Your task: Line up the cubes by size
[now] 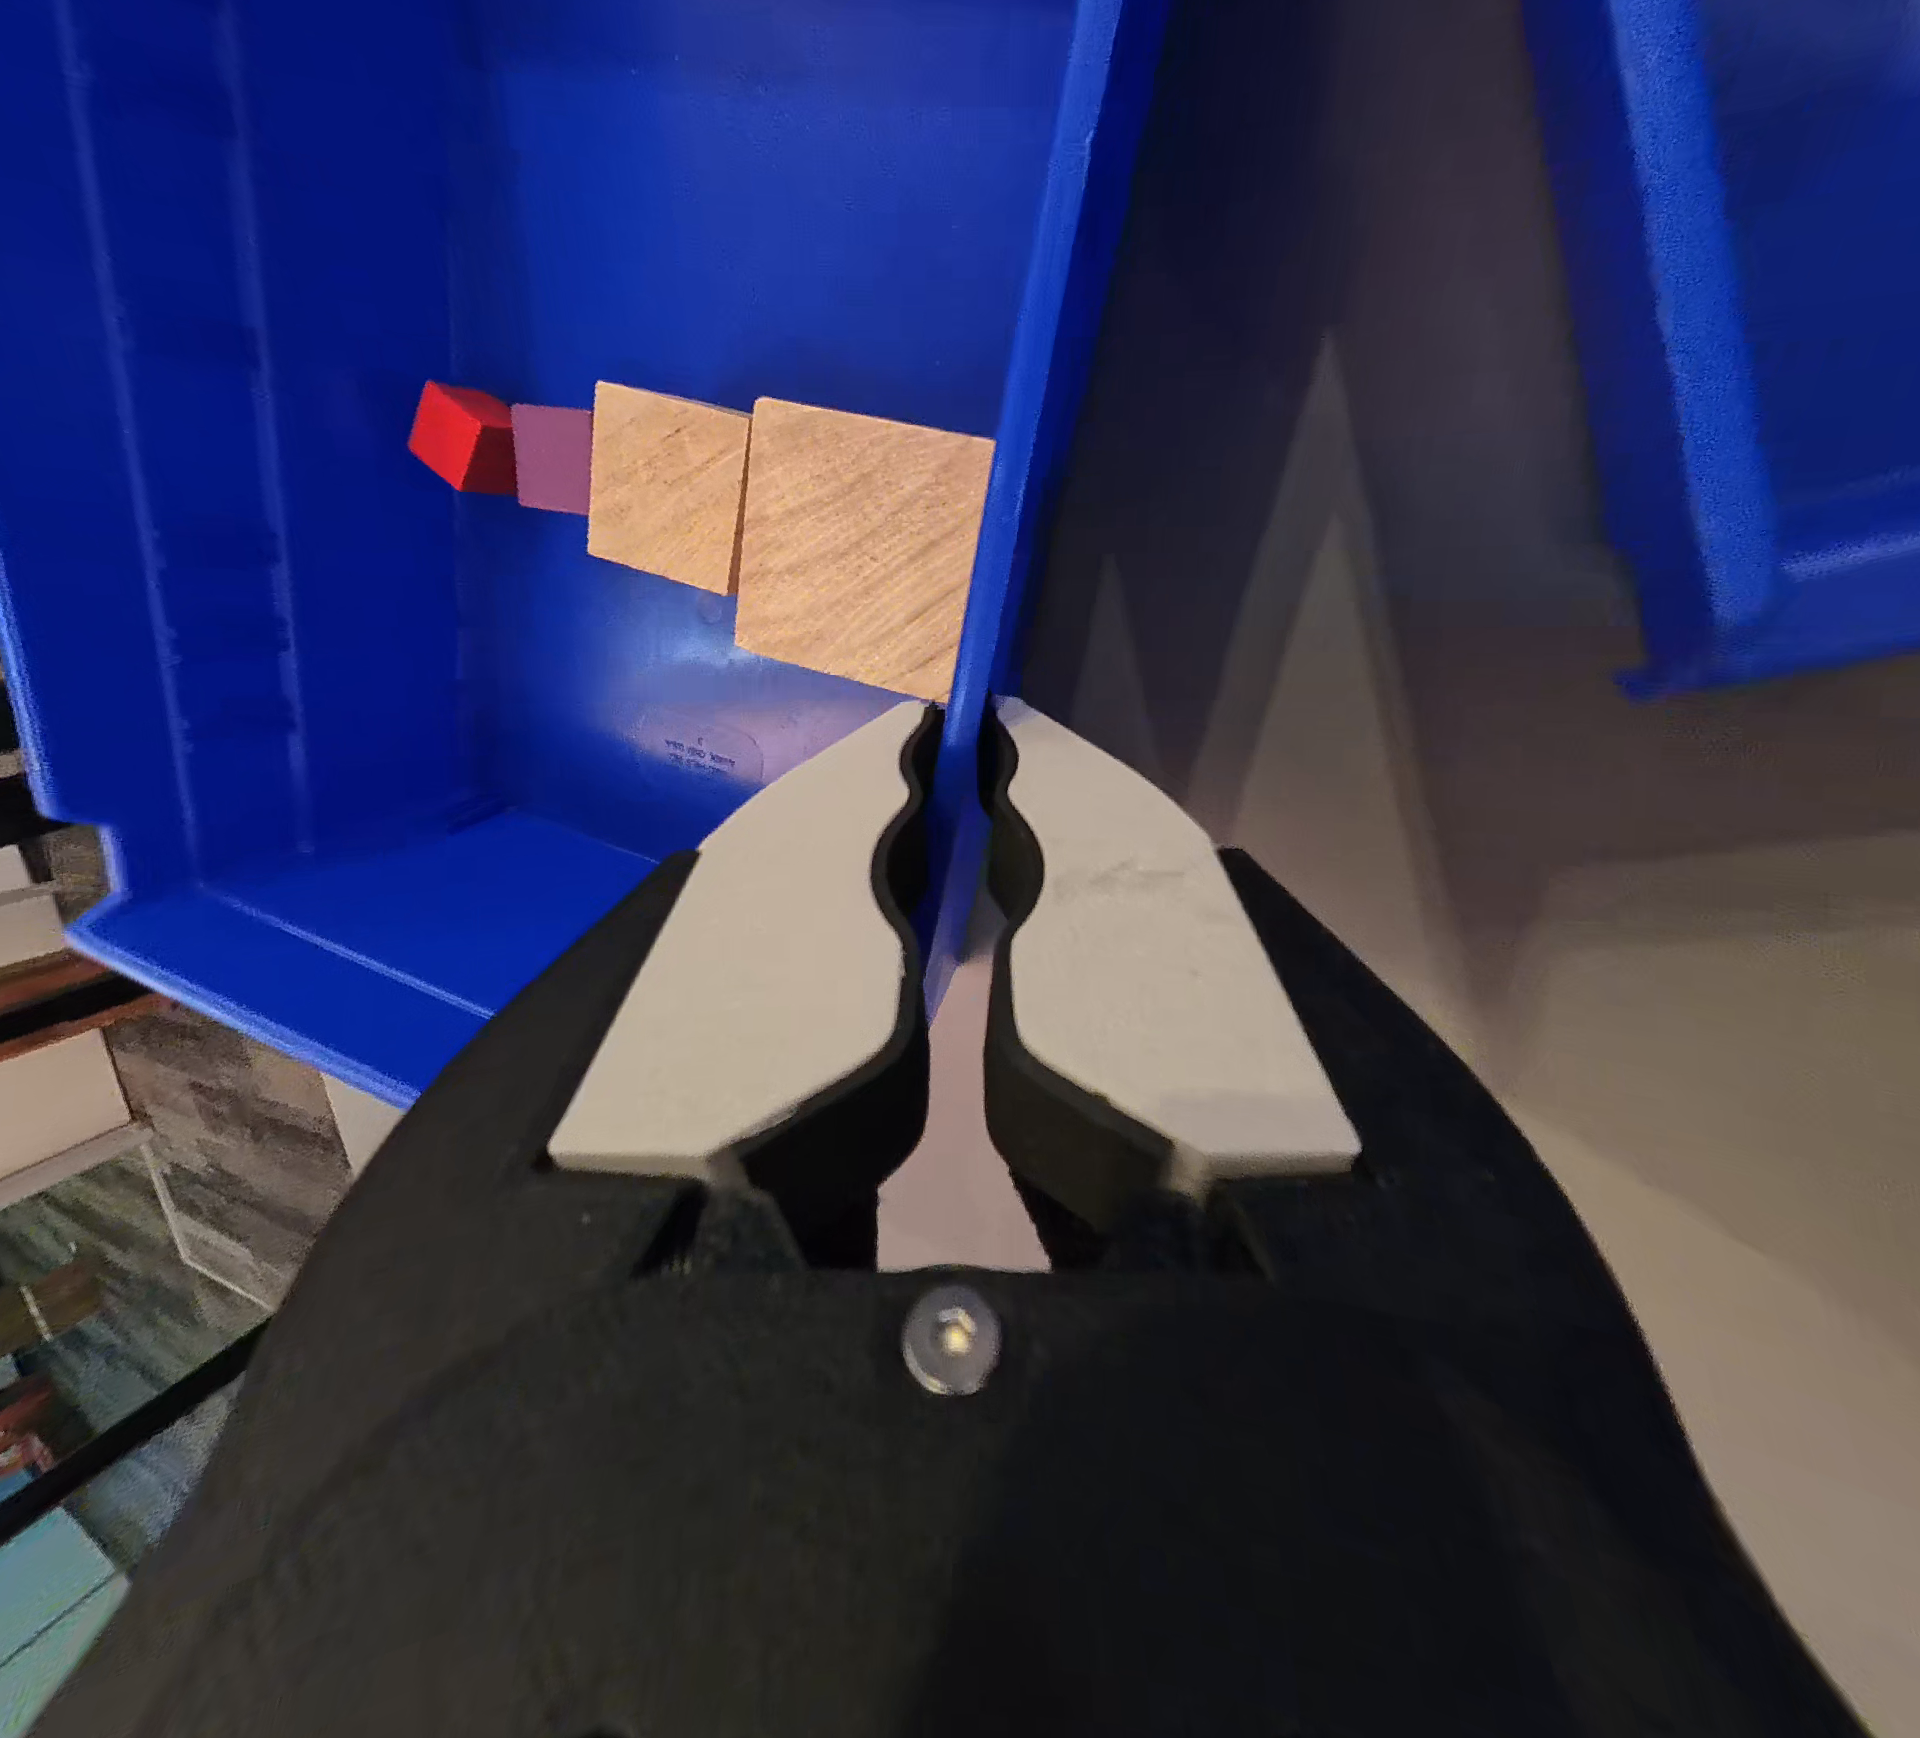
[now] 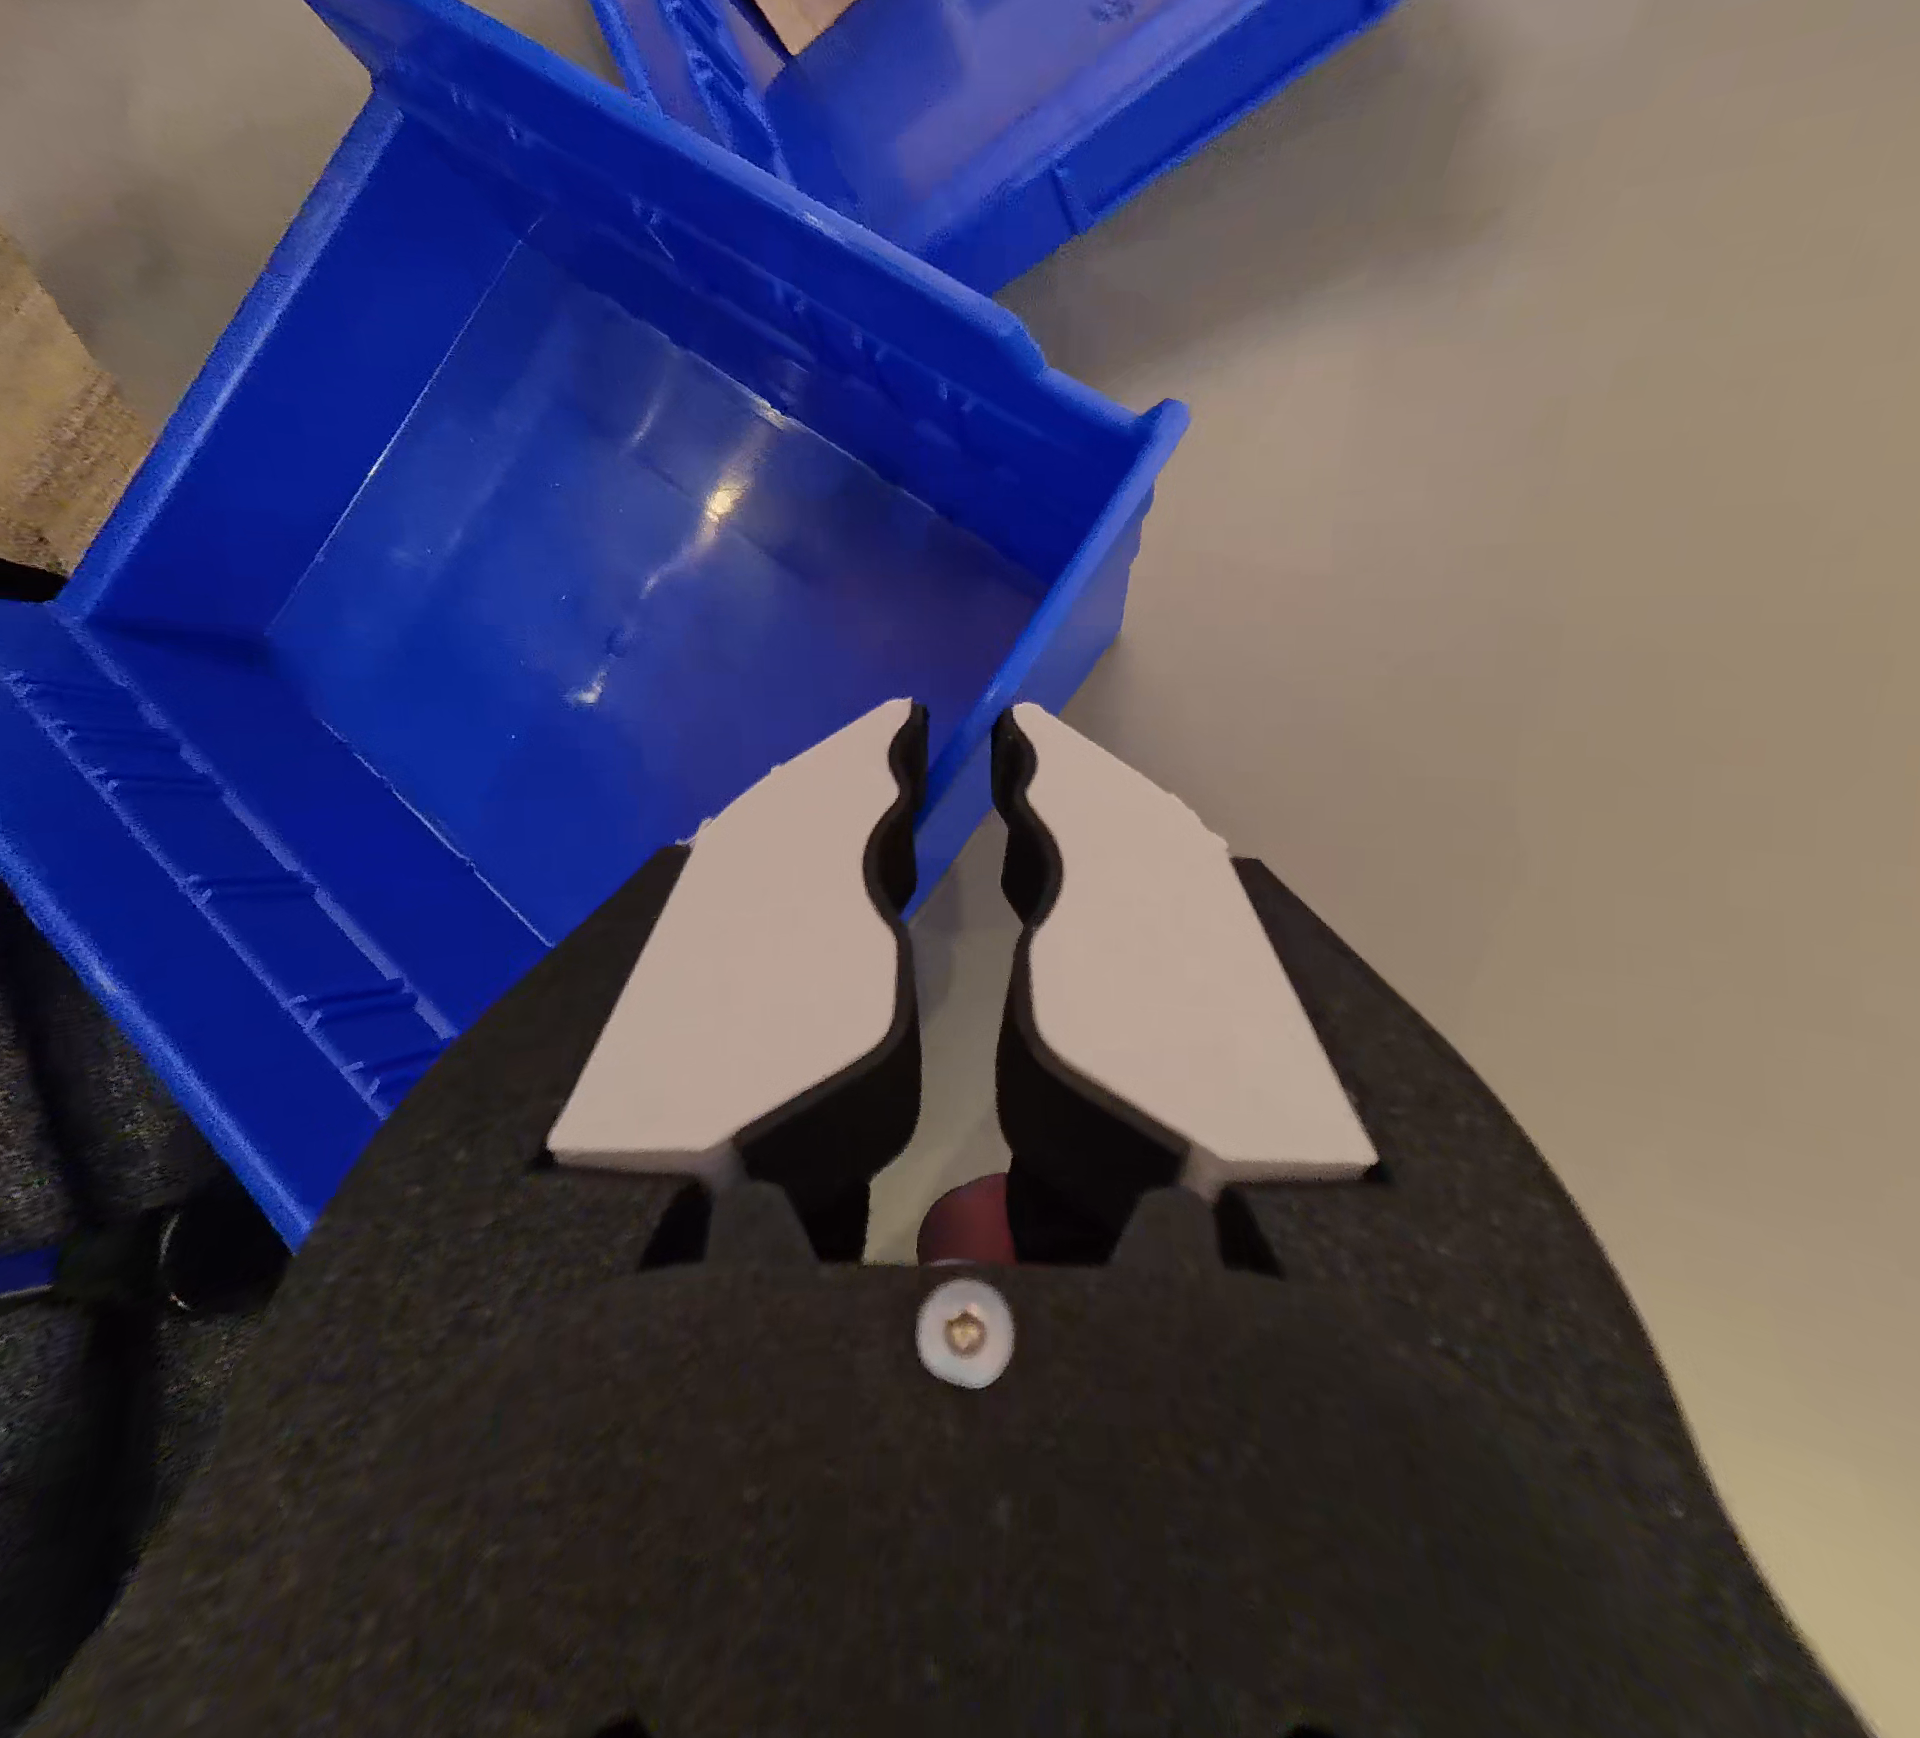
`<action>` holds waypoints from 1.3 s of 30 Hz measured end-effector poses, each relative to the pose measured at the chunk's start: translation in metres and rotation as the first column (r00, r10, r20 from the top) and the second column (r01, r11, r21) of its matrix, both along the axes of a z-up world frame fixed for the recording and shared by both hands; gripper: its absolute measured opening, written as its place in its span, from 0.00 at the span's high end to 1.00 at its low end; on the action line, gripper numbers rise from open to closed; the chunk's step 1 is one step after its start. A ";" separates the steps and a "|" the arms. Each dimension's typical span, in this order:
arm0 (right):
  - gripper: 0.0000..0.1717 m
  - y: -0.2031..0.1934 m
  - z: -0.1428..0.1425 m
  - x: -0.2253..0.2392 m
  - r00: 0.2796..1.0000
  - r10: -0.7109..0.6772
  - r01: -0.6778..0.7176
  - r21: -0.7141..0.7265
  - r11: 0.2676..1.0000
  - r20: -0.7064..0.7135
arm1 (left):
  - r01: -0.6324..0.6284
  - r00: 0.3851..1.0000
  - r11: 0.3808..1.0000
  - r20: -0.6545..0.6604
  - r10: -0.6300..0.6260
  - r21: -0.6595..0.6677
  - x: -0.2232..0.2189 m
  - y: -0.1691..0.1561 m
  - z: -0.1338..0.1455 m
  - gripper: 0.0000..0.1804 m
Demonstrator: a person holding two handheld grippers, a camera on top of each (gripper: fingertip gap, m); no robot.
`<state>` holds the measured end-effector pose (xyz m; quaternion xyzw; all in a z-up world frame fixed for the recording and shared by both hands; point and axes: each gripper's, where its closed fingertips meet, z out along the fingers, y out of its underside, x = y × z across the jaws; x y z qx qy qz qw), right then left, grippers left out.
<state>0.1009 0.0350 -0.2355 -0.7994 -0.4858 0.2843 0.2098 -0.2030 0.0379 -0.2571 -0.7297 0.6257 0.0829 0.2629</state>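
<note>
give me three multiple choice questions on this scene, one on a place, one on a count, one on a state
1. Where does the largest wooden cube sit?
A. against the bin wall
B. on the table
C. atop the red cube

2. How many cubes are in the row?
A. two
B. four
C. six

3. What is in the bin near the right gripper?
A. cubes
B. a cloth
C. nothing

Key: 1 A, it abuts the blue wall. 2 B, red, purple and two wooden. 3 C, its floor is bare.
</note>
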 end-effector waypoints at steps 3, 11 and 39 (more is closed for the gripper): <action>0.93 0.010 0.000 0.006 1.000 -0.015 0.015 0.005 1.000 0.000 | -0.011 1.000 1.000 -0.011 0.011 -0.003 -0.007 0.000 0.001 0.97; 0.93 0.026 0.000 0.019 1.000 -0.008 0.008 0.026 1.000 0.019 | 0.007 0.998 0.999 -0.062 -0.009 -0.037 -0.017 -0.004 0.003 0.96; 0.93 0.139 0.000 0.109 0.989 -0.048 0.032 0.115 0.993 0.140 | -0.185 0.973 0.975 -0.161 0.164 -0.122 -0.140 -0.067 0.012 0.92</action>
